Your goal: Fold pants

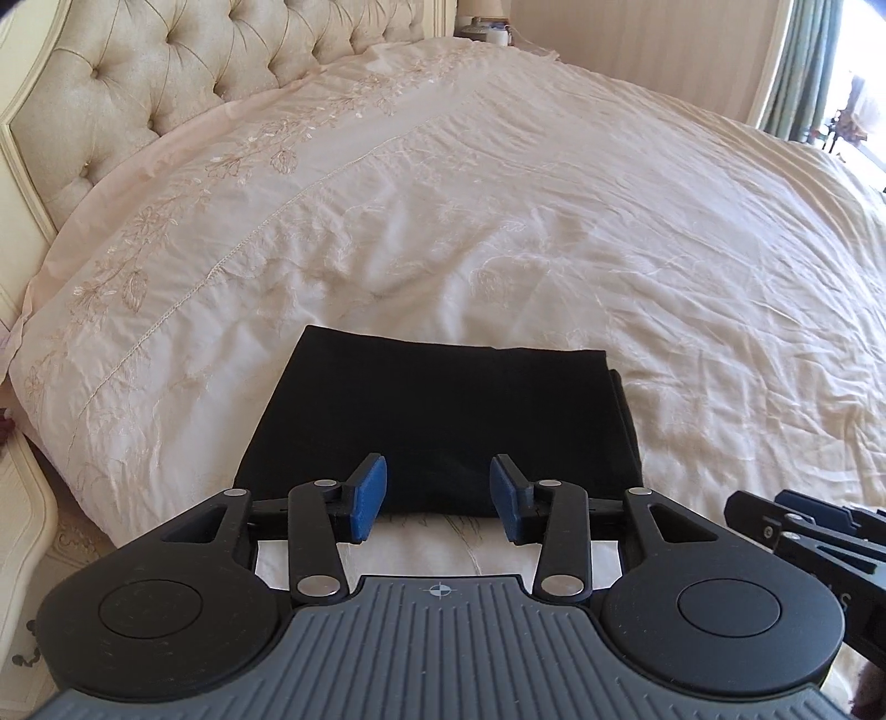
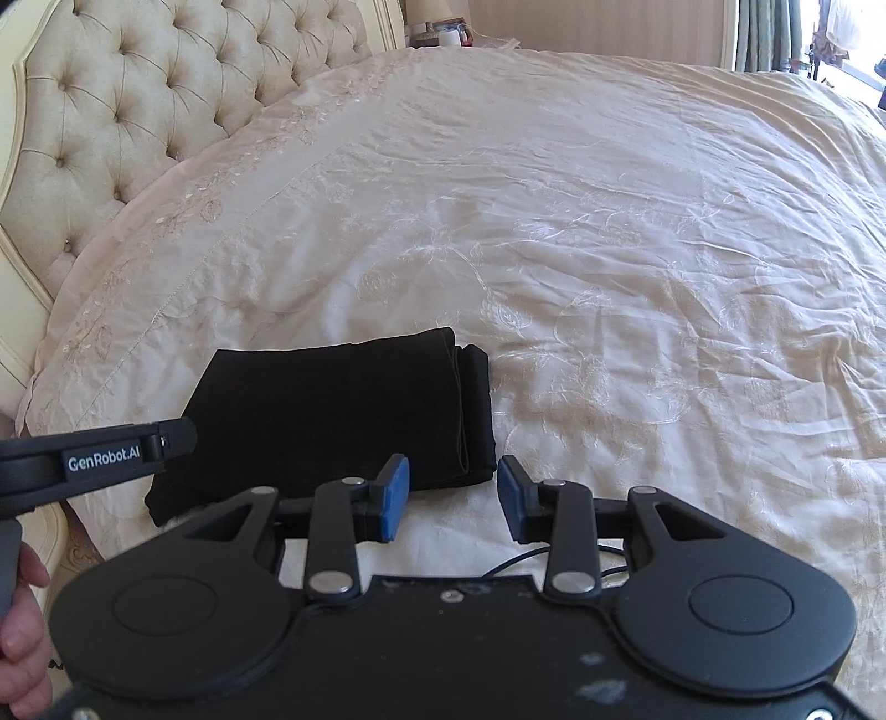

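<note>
Black pants point(image 1: 437, 412) lie folded into a flat rectangle on the cream bedspread point(image 1: 554, 221), near the bed's front edge. They also show in the right wrist view point(image 2: 338, 410), with layered folded edges on their right side. My left gripper point(image 1: 438, 495) is open and empty, hovering just in front of the pants' near edge. My right gripper point(image 2: 453, 495) is open and empty, at the pants' near right corner. Nothing is held.
A tufted cream headboard point(image 1: 138, 83) stands at the left. A nightstand with small items point(image 2: 443, 27) is at the far end. Curtains and a window point(image 1: 819, 61) are at the right. The left gripper's body point(image 2: 99, 448) crosses the right view's left side.
</note>
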A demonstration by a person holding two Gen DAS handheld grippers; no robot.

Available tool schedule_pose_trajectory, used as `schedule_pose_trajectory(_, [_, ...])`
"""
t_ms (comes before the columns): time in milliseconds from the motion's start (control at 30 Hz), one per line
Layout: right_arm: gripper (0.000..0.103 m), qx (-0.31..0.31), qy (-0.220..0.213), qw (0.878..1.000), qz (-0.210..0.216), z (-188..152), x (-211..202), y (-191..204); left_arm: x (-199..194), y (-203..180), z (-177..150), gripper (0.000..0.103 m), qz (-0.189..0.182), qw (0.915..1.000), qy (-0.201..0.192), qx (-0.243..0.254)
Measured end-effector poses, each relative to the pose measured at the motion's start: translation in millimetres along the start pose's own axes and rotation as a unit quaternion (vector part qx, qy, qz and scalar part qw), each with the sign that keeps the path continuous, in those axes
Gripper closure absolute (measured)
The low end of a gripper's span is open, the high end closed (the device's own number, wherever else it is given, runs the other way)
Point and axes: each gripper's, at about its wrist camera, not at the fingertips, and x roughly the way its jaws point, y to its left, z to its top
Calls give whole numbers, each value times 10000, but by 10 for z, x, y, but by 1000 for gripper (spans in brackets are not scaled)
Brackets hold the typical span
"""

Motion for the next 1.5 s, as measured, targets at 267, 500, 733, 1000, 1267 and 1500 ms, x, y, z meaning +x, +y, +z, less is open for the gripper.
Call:
schedule_pose_trajectory(267, [65,-144,-44,9999,-29,-103,-111,-27,-119,-82,-171,61,183,9998,41,49])
schedule_pose_trajectory(500, [65,-238,-10,9997,78,-170,-135,-3,-153,-33,-248,61,277,9995,116,-35])
schedule_pose_trajectory(733, [64,-250,-69,9996,148,-181,-200,-25,-178,-63,-308,61,280,9995,159,-50])
schedule_pose_trajectory(1000, [64,-167,-23,9998,140,-222,-233,-88,-202,-157,-366,61,301,9994,180,39])
schedule_pose_trajectory(1267, [64,-169,-52,9997,161,-234,-263,-78,-213,-206,-388,61,296,9993,189,117])
schedule_pose_trajectory(1500, [64,-189,-57,9996,184,-246,-272,-35,-194,-190,-390,61,301,9992,228,113])
